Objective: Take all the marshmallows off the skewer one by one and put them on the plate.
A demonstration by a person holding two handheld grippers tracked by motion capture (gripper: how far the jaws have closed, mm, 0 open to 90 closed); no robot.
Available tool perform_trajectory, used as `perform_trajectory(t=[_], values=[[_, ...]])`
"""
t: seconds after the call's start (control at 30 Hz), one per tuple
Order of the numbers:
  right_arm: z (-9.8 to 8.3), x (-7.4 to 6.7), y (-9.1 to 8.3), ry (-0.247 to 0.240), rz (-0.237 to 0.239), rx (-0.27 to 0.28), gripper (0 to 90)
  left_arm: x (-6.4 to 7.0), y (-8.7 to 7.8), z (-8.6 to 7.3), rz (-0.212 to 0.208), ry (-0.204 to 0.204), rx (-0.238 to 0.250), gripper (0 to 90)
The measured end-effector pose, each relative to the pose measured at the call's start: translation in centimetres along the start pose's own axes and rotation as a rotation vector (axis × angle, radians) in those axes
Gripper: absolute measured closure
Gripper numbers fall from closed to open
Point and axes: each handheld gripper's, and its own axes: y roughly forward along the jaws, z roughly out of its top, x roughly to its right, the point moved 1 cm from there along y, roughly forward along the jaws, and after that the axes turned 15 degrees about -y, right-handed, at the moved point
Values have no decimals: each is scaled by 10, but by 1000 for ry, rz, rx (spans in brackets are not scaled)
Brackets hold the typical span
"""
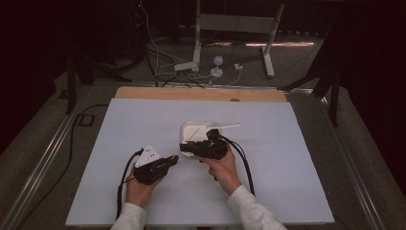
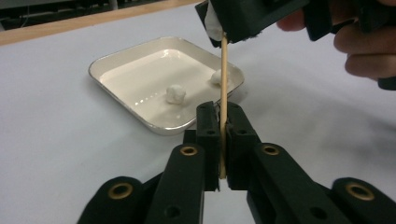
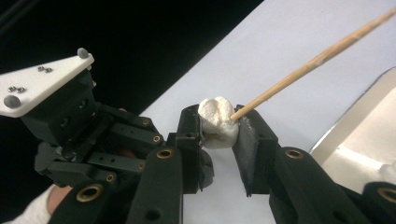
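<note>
Wooden skewer (image 2: pixel 223 84) stands pinched between the closed jaws of the left hand-held gripper (image 2: pixel 222 122), its tip pushed into a white marshmallow (image 3: pixel 216 122) that the right hand-held gripper (image 3: pixel 219 127) squeezes just above the table (image 1: pixel 268 158). Beside them, a cream tray (image 2: pixel 122 63) holds two more marshmallows (image 2: pixel 175 94).
</note>
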Motion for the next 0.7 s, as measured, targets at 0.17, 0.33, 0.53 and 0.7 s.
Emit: perform_trajectory(t=[0.17, 0.33, 0.53, 0.7], values=[[0, 0, -1, -24, -32, -12, 728, -1, -3, 1, -37, -8, 13, 718], [0, 1, -2, -50, -62, -31, 730, -1, 0, 0, -24, -9, -23, 843], [0, -2, -1, -64, -54, -32, 730, 1, 5, -1, -17, 1, -66, 886], [0, -3, -2, -67, -40, -19, 711, 3, 5, -1, 2, 8, -43, 898]])
